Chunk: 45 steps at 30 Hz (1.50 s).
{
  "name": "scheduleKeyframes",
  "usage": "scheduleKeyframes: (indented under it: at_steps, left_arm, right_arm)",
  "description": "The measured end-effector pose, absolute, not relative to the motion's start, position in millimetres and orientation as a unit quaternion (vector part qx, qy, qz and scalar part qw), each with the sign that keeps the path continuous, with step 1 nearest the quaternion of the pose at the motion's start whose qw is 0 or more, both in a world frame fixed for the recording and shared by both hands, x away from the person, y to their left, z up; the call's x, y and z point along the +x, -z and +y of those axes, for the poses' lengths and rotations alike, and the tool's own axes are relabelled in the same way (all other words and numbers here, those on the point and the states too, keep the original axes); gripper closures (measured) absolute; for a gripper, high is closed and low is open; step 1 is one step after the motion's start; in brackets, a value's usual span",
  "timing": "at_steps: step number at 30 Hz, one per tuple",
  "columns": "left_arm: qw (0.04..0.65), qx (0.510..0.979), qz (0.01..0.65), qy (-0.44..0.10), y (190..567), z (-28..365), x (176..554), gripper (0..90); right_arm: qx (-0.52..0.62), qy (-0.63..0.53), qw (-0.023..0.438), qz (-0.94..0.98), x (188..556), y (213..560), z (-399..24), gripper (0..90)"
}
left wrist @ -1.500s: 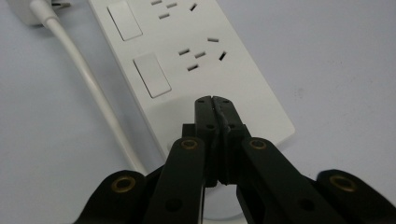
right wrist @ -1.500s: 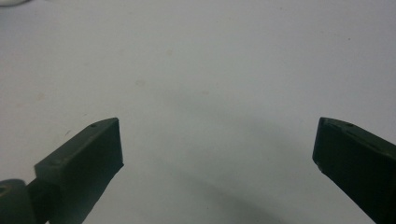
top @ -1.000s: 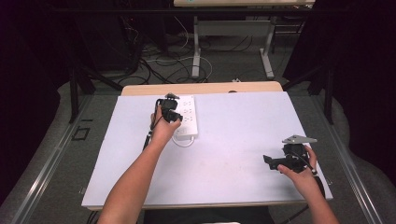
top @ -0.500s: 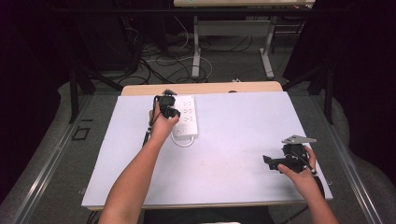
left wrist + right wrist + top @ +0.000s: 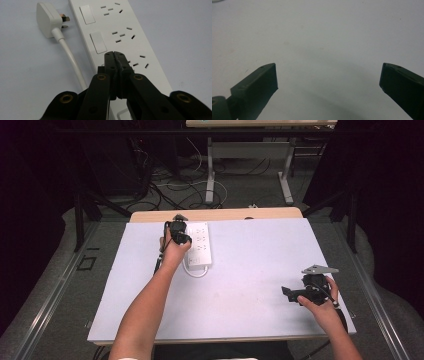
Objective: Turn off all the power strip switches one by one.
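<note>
Table (image 5: pixel 250 285) under a white sheet, seen from the high view: a person's two forearms come in from 6 o'clock, each hand holding a black gripper. The left gripper (image 5: pixel 179 231) sits at about 11 o'clock on the sheet, over the near-left edge of a white strip (image 5: pixel 200 250) that lies lengthwise toward 12 o'clock. A loop of white cord (image 5: pixel 196 271) curls off the strip's near end. The right gripper (image 5: pixel 290 293) rests well apart at about 4 o'clock, low over bare sheet, its grey plate (image 5: pixel 319 269) on top and its jaws pointing toward 9 o'clock.

Left gripper view: the left gripper (image 5: pixel 115 53) has its two jaws pressed together with nothing between them, tips poised over the strip (image 5: pixel 140 45) beside the nearest visible socket set. Two rocker switches (image 5: pixel 98 42) line the strip's left side, with three-slot sockets (image 5: pixel 122 35) to their right. At 10 o'clock a white plug (image 5: pixel 48 20) lies on its side on the sheet, prongs toward the strip and just beside its edge, and its cord (image 5: pixel 72 65) runs down toward 6 o'clock along the strip.

Right gripper view: the right gripper (image 5: pixel 328 77) holds its jaws spread wide, one at 8 o'clock and one at 4 o'clock, with bare white sheet (image 5: pixel 322 37) and a soft shadow between them.
</note>
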State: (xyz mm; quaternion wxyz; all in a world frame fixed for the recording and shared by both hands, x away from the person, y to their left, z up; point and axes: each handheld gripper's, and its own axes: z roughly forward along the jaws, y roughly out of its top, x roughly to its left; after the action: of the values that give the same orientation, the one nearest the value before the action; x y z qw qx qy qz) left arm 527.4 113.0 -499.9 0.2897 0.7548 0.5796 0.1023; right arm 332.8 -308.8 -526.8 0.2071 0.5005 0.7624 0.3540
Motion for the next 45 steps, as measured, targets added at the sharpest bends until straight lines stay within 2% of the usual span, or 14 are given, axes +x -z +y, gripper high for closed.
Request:
scheduleKeyframes:
  at_steps: [40, 45]
  left_arm:
    - [0.276, 0.763, 0.577, -0.092, 516, 115, 540, 90.0]
    - [0.274, 0.765, 0.574, -0.103, 519, 114, 541, 90.0]
  right_arm:
    - [0.499, -0.349, 0.208, 0.766, 334, 530, -308, 0.9]
    - [0.498, -0.346, 0.209, 0.767, 333, 530, -308, 0.9]
